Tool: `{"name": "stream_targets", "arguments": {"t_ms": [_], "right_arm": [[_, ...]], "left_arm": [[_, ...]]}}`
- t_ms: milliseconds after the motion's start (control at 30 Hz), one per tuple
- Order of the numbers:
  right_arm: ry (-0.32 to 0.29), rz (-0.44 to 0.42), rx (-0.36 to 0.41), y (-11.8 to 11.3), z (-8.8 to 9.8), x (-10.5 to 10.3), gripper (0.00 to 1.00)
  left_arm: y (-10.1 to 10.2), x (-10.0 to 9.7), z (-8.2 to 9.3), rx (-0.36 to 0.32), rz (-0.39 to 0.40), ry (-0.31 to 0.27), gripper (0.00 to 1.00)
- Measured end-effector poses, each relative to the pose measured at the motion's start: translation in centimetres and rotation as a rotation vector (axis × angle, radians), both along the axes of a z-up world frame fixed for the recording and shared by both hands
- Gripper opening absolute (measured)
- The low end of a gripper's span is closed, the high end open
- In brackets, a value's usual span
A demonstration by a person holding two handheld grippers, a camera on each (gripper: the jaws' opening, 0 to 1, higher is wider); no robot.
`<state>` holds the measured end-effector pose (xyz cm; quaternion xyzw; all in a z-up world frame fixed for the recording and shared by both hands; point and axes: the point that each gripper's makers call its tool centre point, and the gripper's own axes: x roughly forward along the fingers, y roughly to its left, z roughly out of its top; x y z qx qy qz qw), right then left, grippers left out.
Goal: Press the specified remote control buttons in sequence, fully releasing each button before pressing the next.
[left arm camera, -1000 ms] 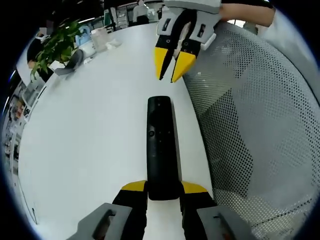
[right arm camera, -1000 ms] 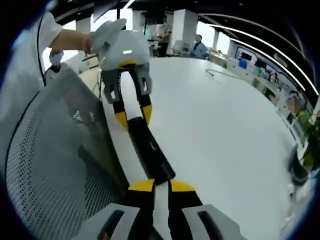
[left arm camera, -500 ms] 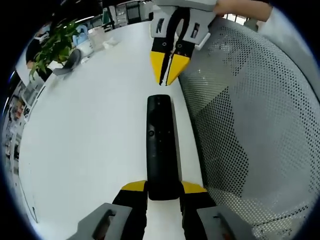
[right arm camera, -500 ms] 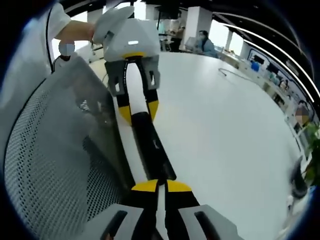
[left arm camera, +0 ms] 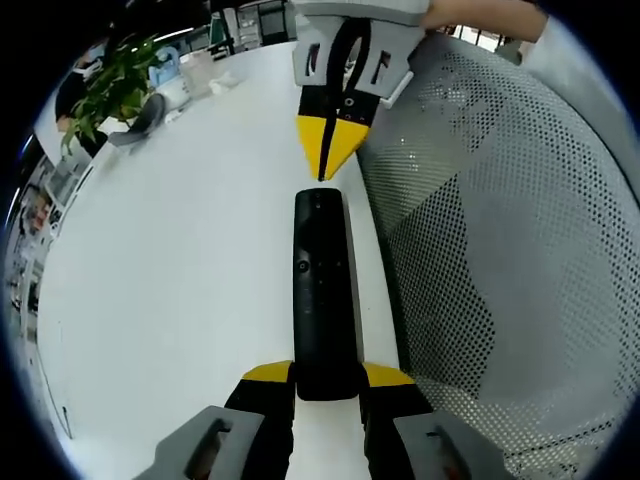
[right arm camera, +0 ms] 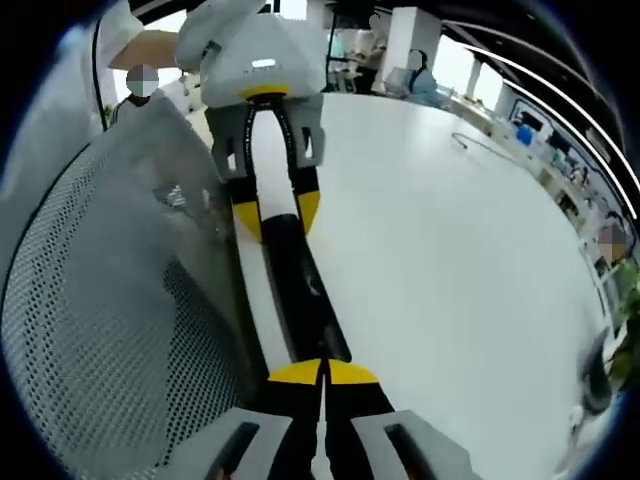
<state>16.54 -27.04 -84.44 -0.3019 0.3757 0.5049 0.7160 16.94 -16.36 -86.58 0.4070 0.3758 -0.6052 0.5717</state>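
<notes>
Left gripper [left arm camera: 327, 385]: you've got it clamped on the black remote control's [left arm camera: 324, 290] near end.
Right gripper [right arm camera: 322, 374]: pinched closed, empty, tips just off the remote's far end.
Desk [left arm camera: 180, 250]: white, remote along its edge.

a white surface [left arm camera: 170, 270] runs wide through both views, and along its near edge stands a grey mesh chair back [left arm camera: 500, 230], dotted with small holes and touching or just beside the surface's rim. at the far end of the surface in the left gripper view a leafy green plant [left arm camera: 115, 85] rises next to a dark grey rounded object [left arm camera: 147, 118], with some pale items [left arm camera: 205, 72] near them, too small to make out. in the right gripper view a thin dark cable [right arm camera: 480, 142] lies on the far part of the surface, with an open office of desks and seated people behind it.
</notes>
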Motion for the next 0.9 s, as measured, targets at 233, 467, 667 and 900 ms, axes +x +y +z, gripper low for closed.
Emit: {"name": "stream_targets", "arguments": {"t_ms": [233, 467, 667, 900], "right_arm": [[0.005, 0.009, -0.019, 0.2, -0.5, 0.2, 0.0], [0.013, 0.018, -0.039, 0.3, -0.9, 0.3, 0.0], [0.025, 0.06, -0.117, 0.4, -1.0, 0.4, 0.0], [0.125, 0.064, -0.169, 0.4, -1.2, 0.7, 0.0]], "left_arm": [[0.0, -0.1, 0.0, 0.001, 0.007, 0.003, 0.24], [0.0, -0.1, 0.0, -0.004, 0.013, 0.007, 0.24], [0.0, 0.0, 0.0, -0.014, 0.026, 0.007, 0.24], [0.1, 0.1, 0.0, -0.068, 0.062, 0.016, 0.24]]}}
